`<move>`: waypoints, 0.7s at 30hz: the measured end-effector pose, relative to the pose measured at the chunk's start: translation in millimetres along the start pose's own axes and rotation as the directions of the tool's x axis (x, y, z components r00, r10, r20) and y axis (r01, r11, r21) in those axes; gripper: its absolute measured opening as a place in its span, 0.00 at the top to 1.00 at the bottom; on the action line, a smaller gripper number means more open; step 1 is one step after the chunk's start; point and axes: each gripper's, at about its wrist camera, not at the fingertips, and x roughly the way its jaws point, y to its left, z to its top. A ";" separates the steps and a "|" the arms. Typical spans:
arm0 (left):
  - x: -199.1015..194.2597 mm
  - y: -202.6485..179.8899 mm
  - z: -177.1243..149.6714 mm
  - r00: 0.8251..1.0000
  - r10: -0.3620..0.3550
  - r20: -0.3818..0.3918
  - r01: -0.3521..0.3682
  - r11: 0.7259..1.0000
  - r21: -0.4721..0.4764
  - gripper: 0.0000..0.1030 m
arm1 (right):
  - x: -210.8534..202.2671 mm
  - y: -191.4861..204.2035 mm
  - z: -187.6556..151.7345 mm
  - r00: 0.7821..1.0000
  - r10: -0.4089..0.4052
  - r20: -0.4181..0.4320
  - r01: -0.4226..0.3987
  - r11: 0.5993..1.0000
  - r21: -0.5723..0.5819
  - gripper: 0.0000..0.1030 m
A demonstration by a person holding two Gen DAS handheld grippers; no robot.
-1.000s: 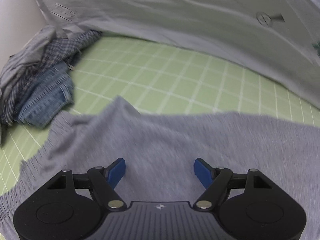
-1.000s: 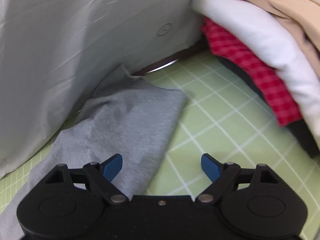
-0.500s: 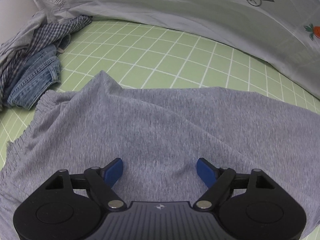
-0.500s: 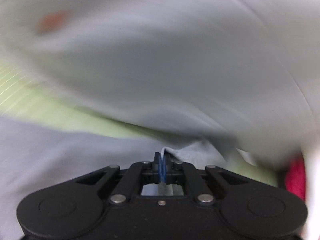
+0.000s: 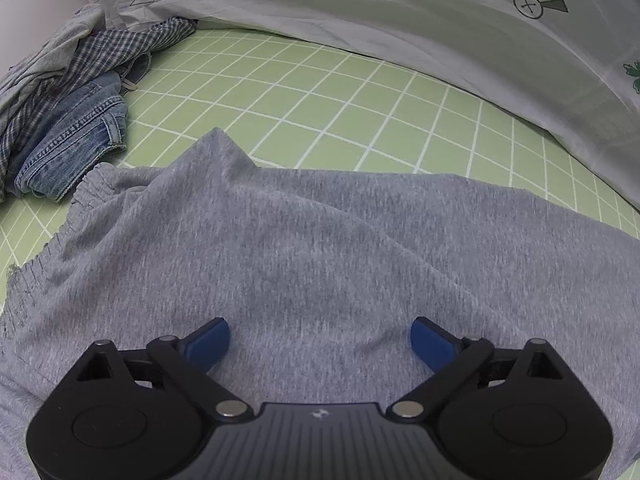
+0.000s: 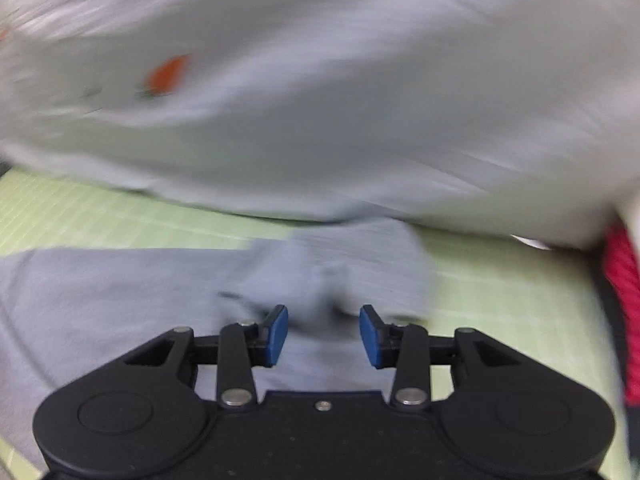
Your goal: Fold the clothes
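— Far left of the left wrist view?
— Heap of unfolded clothes (image 5: 60, 92) on the counter (image 5: 320, 92): checked blue-and-white shirt over a grey piece, faded denim (image 5: 68, 144) beneath, hem toward the camera. Green mat with white grid lines underneath.

— And the middle?
— Grey knit garment (image 5: 320, 240) spread flat over the mat, gathered waistband along its left edge, one corner peaked toward the back. Just beside the denim, not quite touching. Left gripper (image 5: 320, 338) low over the cloth, blue fingers (image 5: 208, 340) spread wide, just widened further, nothing between them but the fabric lying below. No pinch visible.

— Behind that?
— Pale grey sheet (image 5: 400, 8) rising as a backdrop, printed with an arrow label at the left and a crossed circle with a wedge at the right.

— Over to the right wrist view?
— Blurred throughout. Same grey garment (image 6: 120, 280) from the left edge to the centre, one end bunched into a small hump right ahead of the right gripper (image 6: 323, 334). Fingers (image 6: 276, 334) part-way apart, just opened from a tight close, cloth beyond the tips and below, not clamped. Orange blotch (image 6: 166, 74) on the pale sheet above.

— Far right?
— Strip of red fabric (image 6: 624, 300) at the edge, bare green mat between it and the grey garment.
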 end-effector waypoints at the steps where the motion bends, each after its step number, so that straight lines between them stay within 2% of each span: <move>1: 0.2 -0.5 0.0 1.000 0.001 0.000 -0.001 1.000 -0.001 0.04 | 2.6 -7.5 -2.3 0.999 -0.029 -0.019 0.029 0.999 0.017 0.61; 2: 0.3 -1.0 0.0 1.000 0.003 0.000 -0.003 1.000 -0.002 0.04 | 6.5 -11.6 -4.7 0.998 -0.041 -0.040 0.041 0.999 0.020 0.61; 4: 0.6 -1.5 -0.2 1.000 0.005 -0.002 -0.005 1.000 -0.005 0.04 | 13.7 -15.8 -5.1 0.998 -0.006 -0.059 0.007 1.000 0.017 0.61; 6: 1.4 -1.3 -0.3 1.000 0.005 -0.004 -0.006 1.000 -0.006 0.02 | 20.2 -16.6 -3.6 0.997 0.041 -0.067 -0.041 0.999 0.014 0.56; 7: 2.2 -1.0 -0.2 1.000 0.006 -0.007 -0.006 1.000 -0.008 0.01 | 24.0 -15.3 -2.3 0.997 0.055 -0.062 -0.054 0.998 0.018 0.47; 8: 3.0 -0.6 -0.1 1.000 0.007 -0.009 -0.007 1.000 -0.011 0.00 | 28.5 -14.8 -1.1 0.996 0.068 -0.063 -0.066 0.997 0.025 0.44; 9: 3.5 -0.1 0.2 1.000 0.006 -0.011 -0.006 1.000 -0.013 0.00 | 34.4 -16.4 0.1 0.994 0.078 -0.080 -0.076 0.996 0.037 0.46; 10: 3.7 0.0 0.6 1.000 0.005 -0.013 -0.005 1.000 -0.012 0.00 | 40.4 -17.9 1.2 0.991 0.089 -0.096 -0.085 0.995 0.049 0.66; 11: 3.9 0.1 0.9 1.000 0.004 -0.014 -0.004 1.000 -0.010 0.00 | 43.6 -19.9 2.4 0.990 0.095 -0.106 -0.089 0.994 0.062 0.96; 12: 4.1 0.1 1.0 1.000 0.003 -0.015 -0.004 1.000 -0.009 0.00 | 40.2 -22.8 3.7 0.991 0.090 -0.097 -0.082 0.993 0.079 0.96; 13: 4.2 0.3 1.0 1.000 0.002 -0.015 -0.003 1.000 -0.007 0.00 | 34.5 -26.3 5.2 0.994 0.073 -0.082 -0.065 0.993 0.095 0.96; 15: 4.3 0.5 1.1 1.000 0.000 -0.015 0.000 1.000 -0.001 0.00 | 7.2 -32.7 9.0 0.999 -0.043 -0.015 0.044 0.993 0.110 0.97; 17: 4.8 0.1 1.5 1.000 -0.002 -0.014 0.002 1.000 0.004 0.00 | -32.8 -43.5 8.0 0.989 -0.140 0.046 0.133 0.982 0.135 0.97; 19: 4.8 -0.2 1.4 1.000 -0.003 -0.013 0.003 1.000 0.006 0.00 | -59.3 -55.8 -2.2 0.977 -0.212 0.023 0.203 0.958 0.201 0.96; 20: 4.8 -0.3 1.3 1.000 -0.003 -0.012 0.003 1.000 0.007 0.00 | -59.7 -61.8 -13.2 0.969 -0.242 -0.039 0.245 0.944 0.219 0.96; 21: 4.7 -0.3 1.1 1.000 -0.003 -0.012 0.003 1.000 0.007 0.00 | -52.9 -67.2 -27.9 0.952 -0.280 -0.126 0.302 0.929 0.215 0.93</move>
